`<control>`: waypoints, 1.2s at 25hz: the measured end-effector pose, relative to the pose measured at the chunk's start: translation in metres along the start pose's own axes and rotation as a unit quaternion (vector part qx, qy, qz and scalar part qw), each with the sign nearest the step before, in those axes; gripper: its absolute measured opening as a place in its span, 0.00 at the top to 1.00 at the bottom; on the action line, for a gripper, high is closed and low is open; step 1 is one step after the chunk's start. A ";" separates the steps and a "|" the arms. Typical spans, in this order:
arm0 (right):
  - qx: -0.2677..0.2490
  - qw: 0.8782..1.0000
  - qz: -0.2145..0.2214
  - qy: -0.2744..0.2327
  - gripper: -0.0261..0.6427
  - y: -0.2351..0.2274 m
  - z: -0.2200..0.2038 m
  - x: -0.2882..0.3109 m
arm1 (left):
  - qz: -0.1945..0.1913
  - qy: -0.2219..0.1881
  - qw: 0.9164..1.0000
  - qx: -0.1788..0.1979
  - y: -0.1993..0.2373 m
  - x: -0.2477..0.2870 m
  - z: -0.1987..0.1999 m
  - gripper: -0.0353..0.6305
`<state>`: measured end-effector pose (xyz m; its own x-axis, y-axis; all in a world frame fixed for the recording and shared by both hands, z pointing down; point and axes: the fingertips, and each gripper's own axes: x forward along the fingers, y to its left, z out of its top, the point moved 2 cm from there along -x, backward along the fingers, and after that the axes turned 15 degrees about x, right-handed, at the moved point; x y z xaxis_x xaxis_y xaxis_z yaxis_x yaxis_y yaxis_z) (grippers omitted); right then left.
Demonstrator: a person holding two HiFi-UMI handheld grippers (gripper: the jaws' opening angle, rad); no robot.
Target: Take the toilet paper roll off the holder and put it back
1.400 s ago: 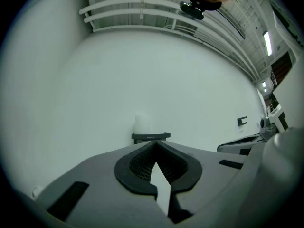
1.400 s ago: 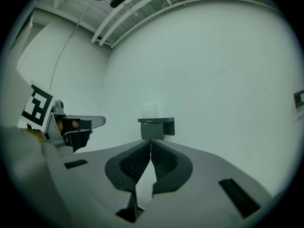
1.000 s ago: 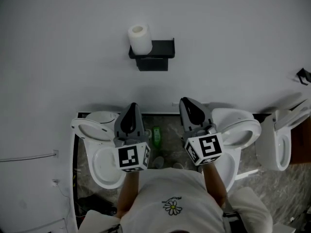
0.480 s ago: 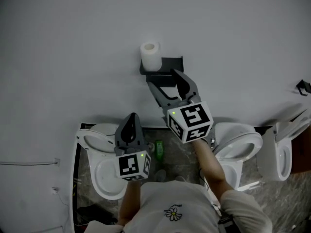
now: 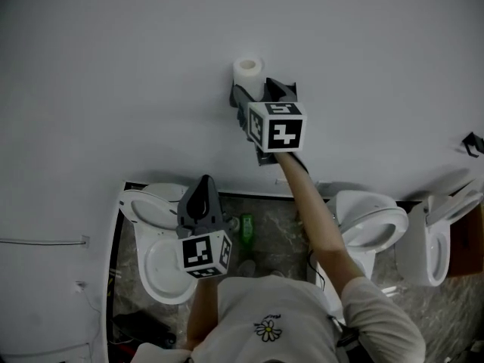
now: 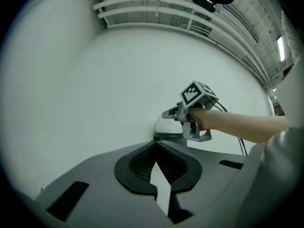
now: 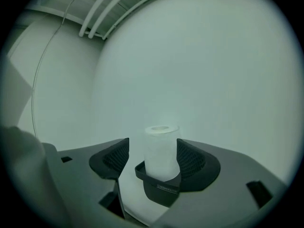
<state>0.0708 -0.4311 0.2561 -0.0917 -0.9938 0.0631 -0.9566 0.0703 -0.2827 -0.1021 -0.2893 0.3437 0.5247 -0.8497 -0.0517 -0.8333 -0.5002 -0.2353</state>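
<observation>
- Straddles the toilet paper roll with the right tool, released, jaws just opened wide, pads either side, not seen pressing.
- Could crush the soft roll, upright in the black holder, if clenched hard; could snag on that holder's rim if pulled level, not lifted toward 12 o'clock.
- Could drop it toward the open toilet at 7 o'clock on a loose grip.
- Holds the left tool clenched on nothing, well apart.

The head view is dim and grey, with even light on the wall. Both gripper views bend round, with black corners. A ceiling lamp glows at two o'clock. The toilet paper roll looks fuzzy.
</observation>
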 end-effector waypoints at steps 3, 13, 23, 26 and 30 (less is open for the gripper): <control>0.001 1.000 -0.005 0.017 0.55 -0.004 -0.004 0.011 | 0.010 0.003 1.000 -0.003 0.006 -0.003 -0.004 0.92; -0.018 0.997 -0.029 0.073 0.55 -0.016 -0.019 0.044 | 0.008 0.024 1.000 -0.005 0.009 -0.005 -0.020 0.92; -0.009 0.996 -0.054 0.073 0.56 -0.022 -0.020 0.044 | 0.017 0.029 0.999 -0.009 0.020 -0.008 -0.028 0.92; -0.015 0.996 -0.047 0.072 0.57 -0.022 -0.021 0.046 | 0.014 0.028 0.999 -0.008 0.018 -0.005 -0.028 0.92; -0.025 0.996 -0.042 0.070 0.58 -0.020 -0.019 0.043 | 0.009 0.028 1.000 -0.005 0.016 -0.005 -0.025 0.92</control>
<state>0.0811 -0.4733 0.2825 -0.0451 -0.9750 0.2177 -0.9747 -0.0048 -0.2236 -0.1230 -0.2970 0.3649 0.4989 -0.8667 -0.0012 -0.8445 -0.4858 -0.2253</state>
